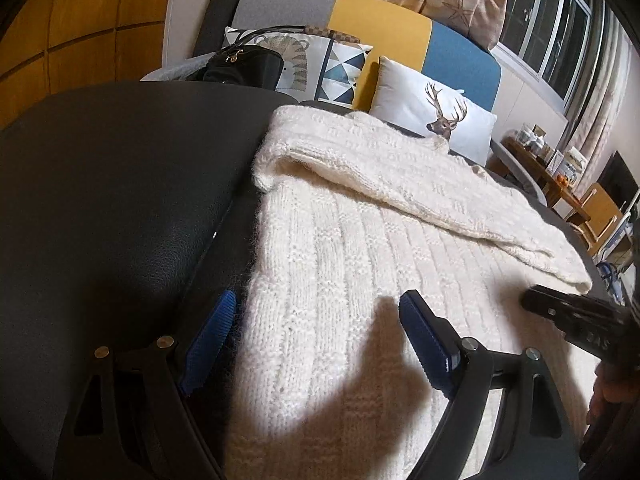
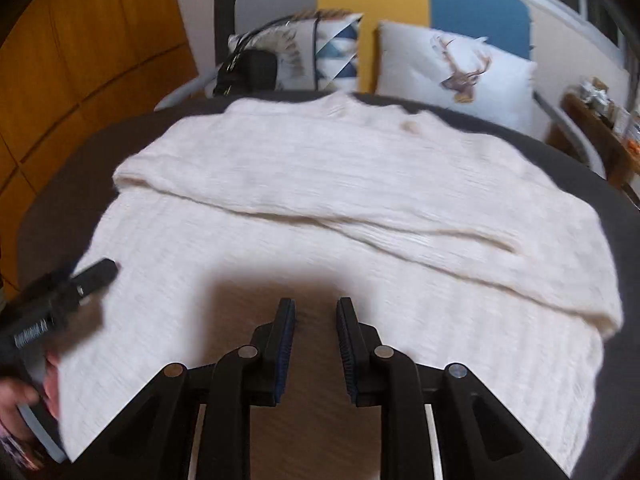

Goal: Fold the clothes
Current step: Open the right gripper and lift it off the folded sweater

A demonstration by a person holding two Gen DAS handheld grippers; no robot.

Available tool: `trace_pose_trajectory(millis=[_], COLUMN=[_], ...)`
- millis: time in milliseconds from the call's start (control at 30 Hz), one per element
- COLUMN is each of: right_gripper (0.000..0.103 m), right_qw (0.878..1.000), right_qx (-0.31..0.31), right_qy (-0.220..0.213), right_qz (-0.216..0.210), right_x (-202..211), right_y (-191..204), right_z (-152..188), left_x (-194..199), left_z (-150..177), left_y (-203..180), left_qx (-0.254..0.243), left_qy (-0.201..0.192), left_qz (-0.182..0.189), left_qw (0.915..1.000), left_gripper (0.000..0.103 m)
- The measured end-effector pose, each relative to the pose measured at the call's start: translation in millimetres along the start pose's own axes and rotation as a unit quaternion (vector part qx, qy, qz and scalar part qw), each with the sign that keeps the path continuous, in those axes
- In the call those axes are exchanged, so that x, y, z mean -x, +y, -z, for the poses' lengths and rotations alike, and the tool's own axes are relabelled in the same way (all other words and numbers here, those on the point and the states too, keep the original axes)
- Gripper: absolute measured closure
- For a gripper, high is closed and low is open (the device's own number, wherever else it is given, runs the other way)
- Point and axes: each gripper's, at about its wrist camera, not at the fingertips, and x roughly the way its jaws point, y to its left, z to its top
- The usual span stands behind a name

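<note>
A cream knitted sweater lies flat on a dark round leather surface. One sleeve is folded across its body. My left gripper stands wide open just above the sweater's left edge, one blue pad over the dark surface, the other over the knit. My right gripper hovers above the sweater's near hem, its jaws narrowly apart with nothing between them. The right wrist view is blurred. A finger of the right gripper shows at the right edge. A finger of the left one shows at the left.
Behind the surface stands a grey, yellow and blue sofa back with a deer pillow, a patterned pillow and a black bag. A cluttered wooden side table stands at right, wooden panels at left.
</note>
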Motion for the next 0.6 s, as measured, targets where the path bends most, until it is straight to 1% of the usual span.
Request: trace_pose_trajectory(millis=[67,100,233,300,333,433,533,600], right_gripper=[0.092,0.092,0.092,0.087,0.086,0.085,0.084,0.083], right_qw=[1.0,1.0,1.0,0.999,0.999,0.998,0.997,0.996], right_qx=[0.006,0.007,-0.021,-0.037,-0.041,-0.048,-0.057,-0.069], right_qy=[-0.009,-0.011,-0.013,-0.022,-0.025,-0.015,-0.011,-0.026], right_qz=[0.006,0.004,-0.019,-0.017,-0.012,0.026,0.059,0.052], right_x=[4,5,14,25,31,37,33,31], right_y=[-7,-9,-19,-25,-29,-43,-60,-69], right_z=[7,8,5,9,12,21,33,41], left_x=[-1,-1,-3,-3,-4,-5,-5,-5], left_z=[0,0,-1,-1,-1,-1,0,-1], left_y=[-1,-2,-4,-4,-4,-5,-5,-5], left_qx=[-0.004,-0.006,-0.016,-0.017,-0.018,-0.024,-0.026,-0.027], left_qy=[0.002,0.002,0.007,0.007,0.007,0.009,0.009,0.01], left_qz=[-0.004,-0.007,-0.016,-0.017,-0.019,-0.025,-0.027,-0.027], left_qw=[1.0,1.0,0.9997,0.9997,0.9996,0.9994,0.9993,0.9992], left_gripper=[0.017,0.017,0.017,0.017,0.017,0.017,0.017,0.017])
